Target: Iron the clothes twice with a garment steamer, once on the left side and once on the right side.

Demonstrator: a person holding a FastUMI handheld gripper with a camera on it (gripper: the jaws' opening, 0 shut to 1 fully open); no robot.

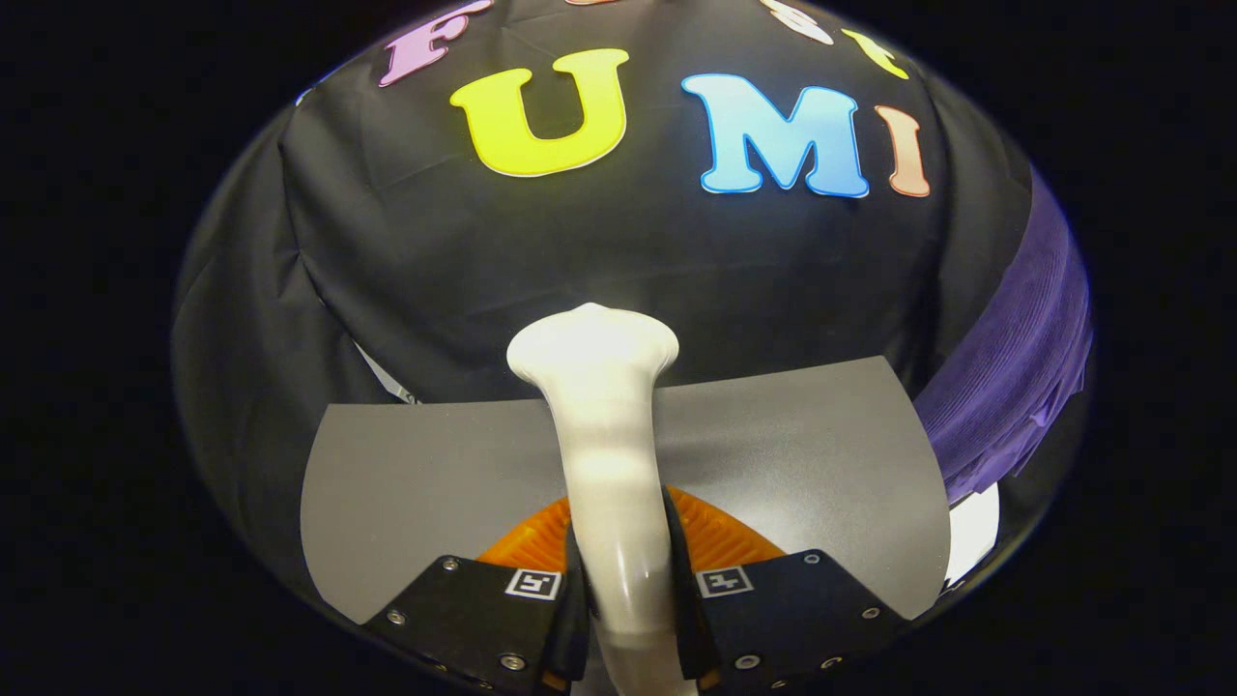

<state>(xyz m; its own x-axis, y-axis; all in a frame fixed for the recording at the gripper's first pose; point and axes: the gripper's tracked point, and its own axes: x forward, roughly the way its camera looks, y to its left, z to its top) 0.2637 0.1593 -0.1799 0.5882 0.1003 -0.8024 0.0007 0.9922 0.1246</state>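
A white garment steamer [604, 425] stands between my fingers, its slim handle rising to a wider head just ahead of them. My gripper [623, 594] is shut on the steamer's handle, with both fingers pressing its sides. A purple garment [1015, 377] hangs off to the right, beyond the fingers and well apart from the steamer's head. The steamer's lower end is hidden below the fingers.
A grey mat [802, 445] lies on the table under and beyond the steamer. The black cloth wall [483, 251] rises right behind the mat. Something white [971, 532] shows below the purple garment at the mat's right edge.
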